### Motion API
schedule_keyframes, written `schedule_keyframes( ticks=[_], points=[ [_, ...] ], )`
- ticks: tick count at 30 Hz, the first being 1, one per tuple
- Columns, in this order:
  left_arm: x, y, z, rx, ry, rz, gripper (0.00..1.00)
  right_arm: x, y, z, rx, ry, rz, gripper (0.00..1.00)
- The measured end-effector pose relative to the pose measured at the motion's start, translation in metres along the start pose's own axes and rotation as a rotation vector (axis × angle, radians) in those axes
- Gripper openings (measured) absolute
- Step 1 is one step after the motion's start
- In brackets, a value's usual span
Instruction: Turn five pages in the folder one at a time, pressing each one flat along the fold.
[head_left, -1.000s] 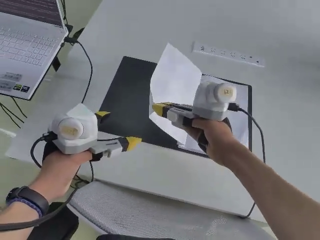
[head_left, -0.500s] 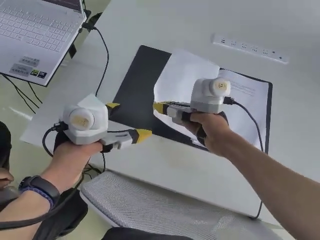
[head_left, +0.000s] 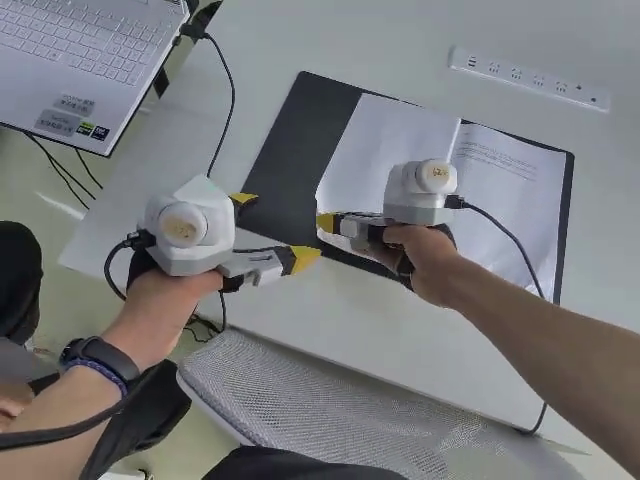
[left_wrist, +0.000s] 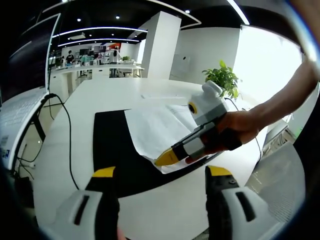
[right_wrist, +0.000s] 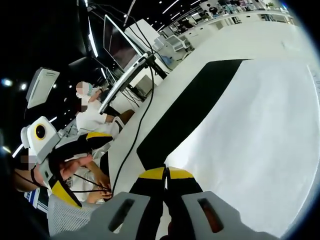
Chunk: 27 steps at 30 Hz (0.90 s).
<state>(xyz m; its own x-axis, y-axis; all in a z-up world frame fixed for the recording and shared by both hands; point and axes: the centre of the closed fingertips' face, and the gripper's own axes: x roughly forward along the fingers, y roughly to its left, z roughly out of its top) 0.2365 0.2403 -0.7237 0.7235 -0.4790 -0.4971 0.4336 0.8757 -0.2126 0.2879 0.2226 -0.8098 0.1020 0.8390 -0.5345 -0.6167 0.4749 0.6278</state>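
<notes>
Now, in the head view, the right claw (head_left: 325, 222) is closed on the lower edge of a page (head_left: 385, 150), lifted over the open folder (head_left: 285, 160) near the counter (head_left: 300, 320) edge. In the left gripper view, the left claw (left_wrist: 161, 172) stands wide open, empty. In the right gripper view, a sideways pull may tear or crease the thin page; the folder's black side ahead lies free.

Left gripper (head_left: 274, 229): jaws apart, pointing right. Right gripper (head_left: 325, 222): jaws closed on page (head_left: 390, 150) edge, pointing left.
</notes>
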Motion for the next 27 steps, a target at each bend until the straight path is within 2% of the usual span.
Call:
schedule_keyframes(
  ticks=[16, 21, 24, 27],
  points=[
    [0.004, 0.004, 0.000, 0.012, 0.015, 0.000, 0.69, 0.007, 0.004, -0.010, 0.033, 0.010, -0.003, 0.02],
    [0.008, 0.006, 0.002, 0.021, 0.024, -0.006, 0.68, 0.002, 0.011, -0.008, 0.027, -0.003, 0.022, 0.10],
    [0.010, 0.008, 0.006, 0.020, 0.019, -0.008, 0.65, -0.005, 0.019, 0.000, 0.038, -0.044, 0.066, 0.17],
    [0.013, 0.010, 0.010, 0.036, 0.025, -0.007, 0.64, -0.016, 0.019, 0.005, 0.033, -0.064, 0.072, 0.23]
  ],
)
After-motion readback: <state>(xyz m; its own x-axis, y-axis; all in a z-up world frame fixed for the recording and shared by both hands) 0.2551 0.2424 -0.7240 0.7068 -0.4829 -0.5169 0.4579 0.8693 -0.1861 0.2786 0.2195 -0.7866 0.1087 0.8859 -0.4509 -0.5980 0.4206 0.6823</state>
